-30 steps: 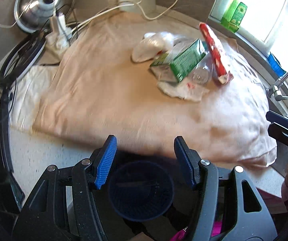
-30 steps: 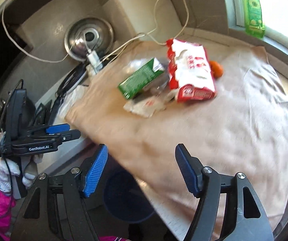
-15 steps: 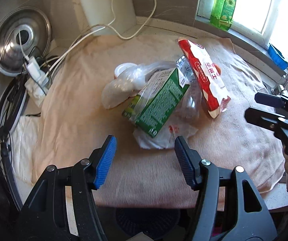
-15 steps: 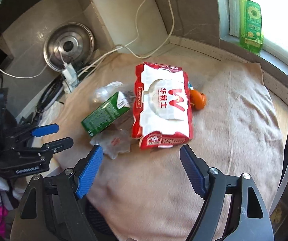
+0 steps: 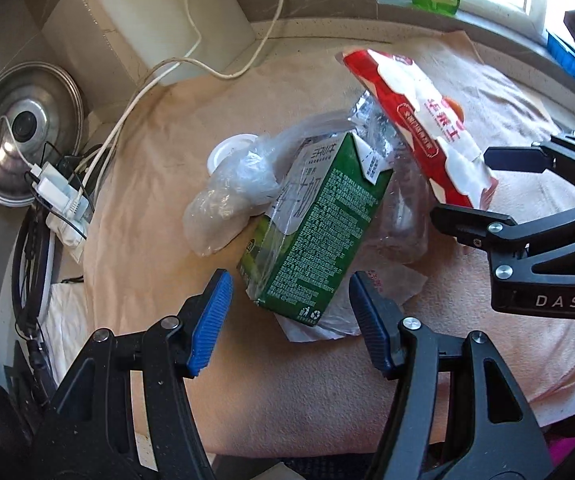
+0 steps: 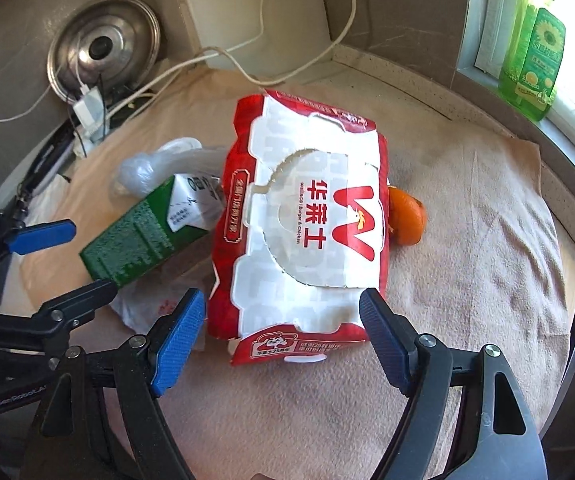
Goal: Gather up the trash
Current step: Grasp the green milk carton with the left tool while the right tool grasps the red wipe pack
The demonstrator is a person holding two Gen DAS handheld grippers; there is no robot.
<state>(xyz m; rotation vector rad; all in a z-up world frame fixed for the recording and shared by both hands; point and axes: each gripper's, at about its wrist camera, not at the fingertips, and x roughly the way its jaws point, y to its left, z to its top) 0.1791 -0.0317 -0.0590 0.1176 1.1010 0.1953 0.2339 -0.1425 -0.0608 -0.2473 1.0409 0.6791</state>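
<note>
1. On the nubby beige towel [image 6: 467, 240] lies a heap of trash: a glossy red-and-white food bag [image 6: 311, 224], a boxy green carton [image 5: 319, 236], a crumpled clear plastic bag [image 5: 235, 196], and a flat paper napkin [image 5: 391, 284].
2. An orange peel [image 6: 407, 220] touches the food bag's far side.
3. The left gripper [image 5: 291, 324] stands open, straddling the carton's near corner without pressing it.
4. The right gripper [image 6: 275, 336] stands open astride the food bag's near end.

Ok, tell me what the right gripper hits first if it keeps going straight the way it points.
Most likely the red and white takeaway box. The right gripper is open, and the near end of the box lies between its fingers, not yet touched. Depth is hard to judge, so it might meet the towel just under that edge instead.
</note>
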